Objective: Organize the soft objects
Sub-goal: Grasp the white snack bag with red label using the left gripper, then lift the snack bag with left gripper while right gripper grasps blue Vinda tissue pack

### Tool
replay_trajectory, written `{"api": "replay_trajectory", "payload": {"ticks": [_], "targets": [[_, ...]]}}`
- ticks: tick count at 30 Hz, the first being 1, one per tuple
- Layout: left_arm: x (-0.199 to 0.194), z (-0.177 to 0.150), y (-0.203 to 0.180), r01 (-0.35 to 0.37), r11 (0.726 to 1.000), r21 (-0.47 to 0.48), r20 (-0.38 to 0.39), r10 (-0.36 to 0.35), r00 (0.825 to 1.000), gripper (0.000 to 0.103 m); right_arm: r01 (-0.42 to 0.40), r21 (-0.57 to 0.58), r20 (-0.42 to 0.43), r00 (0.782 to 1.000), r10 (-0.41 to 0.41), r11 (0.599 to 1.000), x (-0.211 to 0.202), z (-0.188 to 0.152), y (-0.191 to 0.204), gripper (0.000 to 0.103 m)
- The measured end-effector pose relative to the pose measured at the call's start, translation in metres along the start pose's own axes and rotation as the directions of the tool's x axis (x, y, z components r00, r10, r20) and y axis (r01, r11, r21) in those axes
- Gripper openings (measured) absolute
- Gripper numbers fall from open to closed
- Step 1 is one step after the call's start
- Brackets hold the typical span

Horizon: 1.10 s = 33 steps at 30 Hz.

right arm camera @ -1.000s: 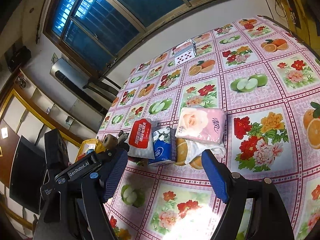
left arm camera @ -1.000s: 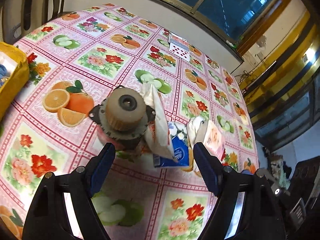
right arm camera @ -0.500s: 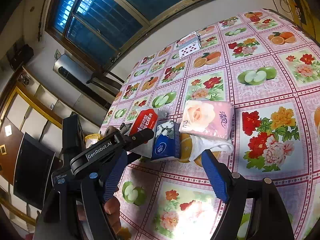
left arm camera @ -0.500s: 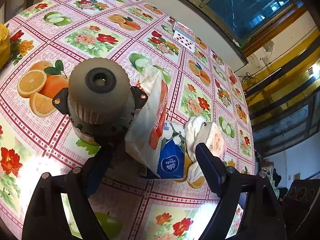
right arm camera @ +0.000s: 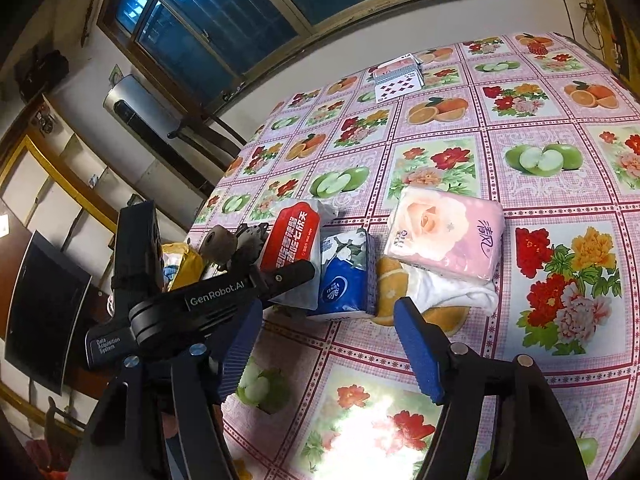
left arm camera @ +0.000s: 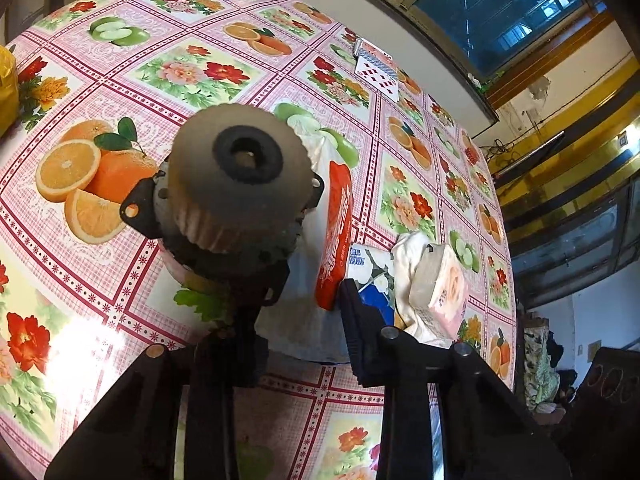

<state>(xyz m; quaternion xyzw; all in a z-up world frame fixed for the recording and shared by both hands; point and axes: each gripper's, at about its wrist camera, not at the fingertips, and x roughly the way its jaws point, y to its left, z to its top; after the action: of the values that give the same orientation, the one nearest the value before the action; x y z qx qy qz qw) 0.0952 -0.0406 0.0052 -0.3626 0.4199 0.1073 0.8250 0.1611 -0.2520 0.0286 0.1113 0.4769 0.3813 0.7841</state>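
Several soft packs lie side by side on the flowered tablecloth (right arm camera: 532,160): a red-and-white tissue pack (right arm camera: 292,240), a blue tissue pack (right arm camera: 344,276) and a pink rose tissue pack (right arm camera: 444,236), which rests on a folded white cloth (right arm camera: 452,292). My left gripper (left arm camera: 304,304) is shut on the red-and-white pack (left arm camera: 336,220), one finger on each side. Its left finger stands between that pack and a grey motor part (left arm camera: 240,176). My right gripper (right arm camera: 326,320) hangs open just in front of the blue pack, touching nothing.
The grey motor part (right arm camera: 218,242) stands just left of the packs. A yellow bag (left arm camera: 6,92) sits at the table's left edge. Playing cards (right arm camera: 396,80) lie far back near the wall. Bare tablecloth stretches to the right of the pink pack.
My left gripper moved forward over the table and its fingers closed in from wide open onto the red-and-white pack. The right gripper stayed open and drew slightly nearer.
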Motion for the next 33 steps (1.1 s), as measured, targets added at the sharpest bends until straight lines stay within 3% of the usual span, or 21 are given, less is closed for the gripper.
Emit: {"api": "replay_trajectory", "payload": {"ticks": [10,15,20,28,33], "targets": [[-0.019,-0.015,0.002,0.01,0.997,0.083,0.023,-0.012,1.0,0.02,0.029,0.053,0.016,0.999,-0.03,0.998,0.011,0.007,0.006,0.07],[-0.028,-0.023,0.007,0.024,0.994,0.11,0.013,-0.026,1.0,0.019,0.029,0.069,0.012,0.999,-0.03,0.997,0.019,0.007,0.011,0.071],[-0.041,-0.038,0.014,0.036,0.988,0.149,-0.016,-0.034,0.999,0.019,0.08,0.055,-0.006,0.997,-0.08,0.995,0.031,0.008,0.018,0.071],[-0.079,-0.06,0.038,-0.007,0.971,0.24,-0.008,0.009,1.0,0.019,0.187,-0.127,-0.064,0.979,-0.196,0.974,0.049,-0.001,0.036,0.071],[-0.105,-0.068,0.059,-0.055,0.964,0.261,0.036,0.047,0.998,0.019,0.28,-0.282,-0.092,0.944,-0.317,0.918,0.066,-0.005,0.04,0.071]]}}
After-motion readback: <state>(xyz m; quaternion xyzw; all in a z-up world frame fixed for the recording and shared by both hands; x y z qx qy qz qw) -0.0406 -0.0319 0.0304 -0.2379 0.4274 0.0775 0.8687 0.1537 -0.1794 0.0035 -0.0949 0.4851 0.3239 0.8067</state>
